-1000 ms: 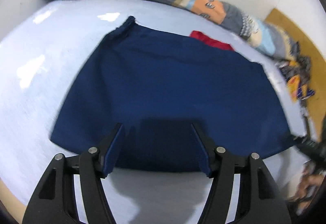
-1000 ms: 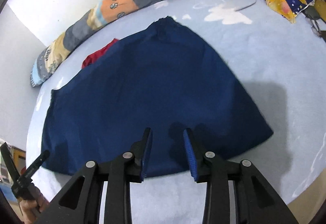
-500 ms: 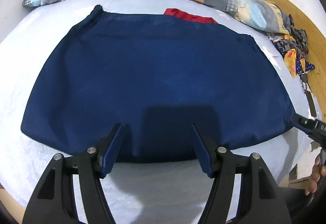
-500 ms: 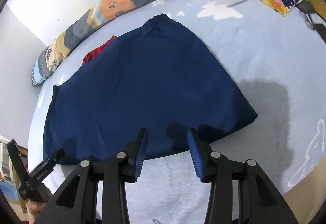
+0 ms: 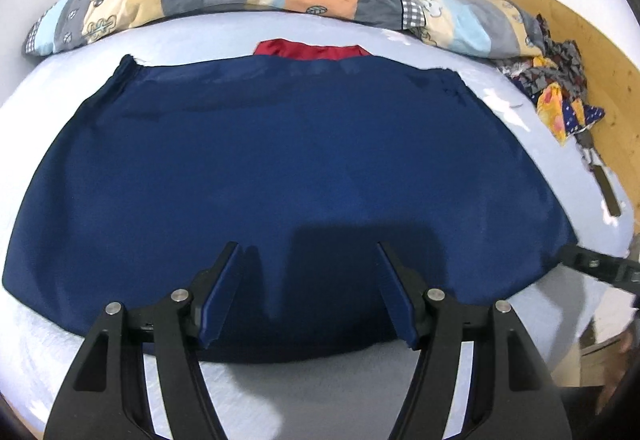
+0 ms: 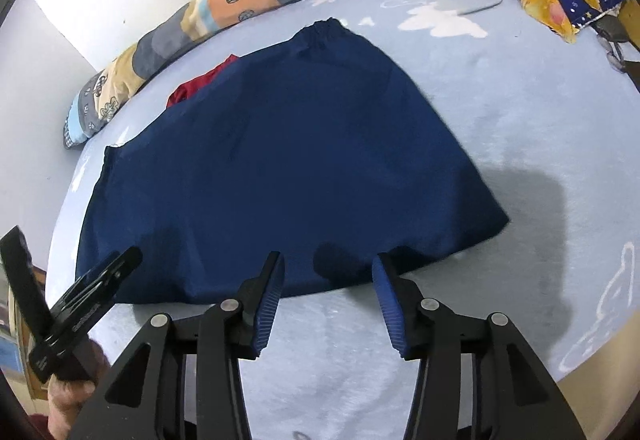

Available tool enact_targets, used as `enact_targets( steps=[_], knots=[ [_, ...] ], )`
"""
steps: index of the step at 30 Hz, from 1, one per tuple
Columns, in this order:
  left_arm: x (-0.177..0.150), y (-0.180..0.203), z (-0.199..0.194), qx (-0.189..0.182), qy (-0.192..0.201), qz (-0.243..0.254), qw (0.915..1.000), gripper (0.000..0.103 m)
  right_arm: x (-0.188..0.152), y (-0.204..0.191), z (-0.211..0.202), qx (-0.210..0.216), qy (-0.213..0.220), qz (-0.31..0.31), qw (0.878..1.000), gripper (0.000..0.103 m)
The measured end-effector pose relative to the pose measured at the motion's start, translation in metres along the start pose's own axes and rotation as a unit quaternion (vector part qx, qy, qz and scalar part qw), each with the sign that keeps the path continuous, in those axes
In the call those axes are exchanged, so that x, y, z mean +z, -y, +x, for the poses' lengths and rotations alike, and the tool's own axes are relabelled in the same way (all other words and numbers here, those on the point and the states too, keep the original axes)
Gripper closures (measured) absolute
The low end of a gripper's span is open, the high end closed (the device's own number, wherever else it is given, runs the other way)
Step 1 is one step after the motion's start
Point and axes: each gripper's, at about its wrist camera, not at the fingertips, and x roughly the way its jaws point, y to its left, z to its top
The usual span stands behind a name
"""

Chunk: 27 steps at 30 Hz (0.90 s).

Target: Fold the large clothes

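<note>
Navy skirt (image 5: 288,168) is laid flat on bed (image 6: 520,120), judged soft, light & floppy, best pinched at hem corners; left tongs (image 5: 310,292) & right tongs (image 6: 327,298) are held spread, empty.

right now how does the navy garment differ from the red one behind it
The navy garment lies spread flat and almost wholly in view; the red garment shows only as a strip past the navy one's far edge. The navy one looks far larger, though most of the red one is hidden. The navy one shows a gathered waistband; the red one shows no such detail. Both lie on the pale blue bed.
</note>
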Motion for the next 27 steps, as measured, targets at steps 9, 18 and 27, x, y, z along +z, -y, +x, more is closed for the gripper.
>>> enact_targets(
  steps=[9, 18, 27],
  knots=[
    [0.002, 0.000, 0.012, 0.016, -0.007, -0.012, 0.9998, 0.030, -0.007, 0.035, -0.013, 0.035, 0.013, 0.065, 0.997, 0.053],
    [0.000, 0.008, 0.018, 0.014, 0.003, 0.010, 0.9998, 0.030, -0.011, 0.097, -0.010, 0.108, 0.017, 0.237, 0.965, 0.051],
    [0.006, 0.005, 0.002, 0.030, 0.054, 0.005, 0.9981, 0.030, -0.007, 0.100, -0.001, 0.121, 0.012, 0.255, 0.959, 0.051]
  ],
)
